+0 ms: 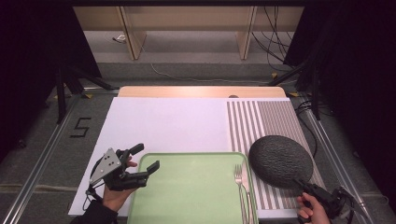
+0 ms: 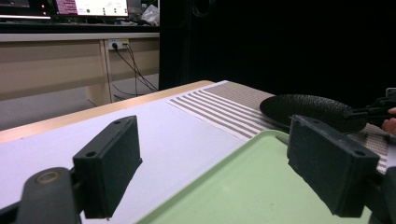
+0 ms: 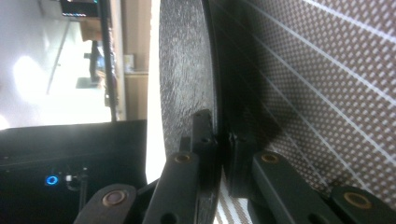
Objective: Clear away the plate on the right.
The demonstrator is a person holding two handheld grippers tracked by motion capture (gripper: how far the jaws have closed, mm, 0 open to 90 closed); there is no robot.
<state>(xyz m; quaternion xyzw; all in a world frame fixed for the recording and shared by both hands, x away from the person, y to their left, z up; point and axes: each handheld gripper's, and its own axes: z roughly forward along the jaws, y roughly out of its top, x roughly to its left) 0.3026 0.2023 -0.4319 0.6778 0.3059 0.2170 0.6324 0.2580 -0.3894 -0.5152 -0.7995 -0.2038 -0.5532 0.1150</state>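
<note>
A dark grey textured plate (image 1: 280, 161) lies on the striped placemat (image 1: 275, 116) at the right. My right gripper (image 1: 301, 183) is shut on the plate's near rim; in the right gripper view its jaws pinch the plate's edge (image 3: 184, 70) from both sides at the right gripper's tip (image 3: 219, 135). A pale green tray (image 1: 187, 186) sits at the table's front, with a silver fork (image 1: 241, 184) along its right side. My left gripper (image 1: 148, 157) hovers open over the tray's left edge. In the left gripper view nothing sits between the left gripper's (image 2: 215, 158) wide-apart jaws.
A white sheet (image 1: 163, 123) covers the table's left and middle. The wooden table edge (image 1: 201, 91) runs along the back, with cables and shelving on the floor beyond. Tripod legs stand at both sides of the table.
</note>
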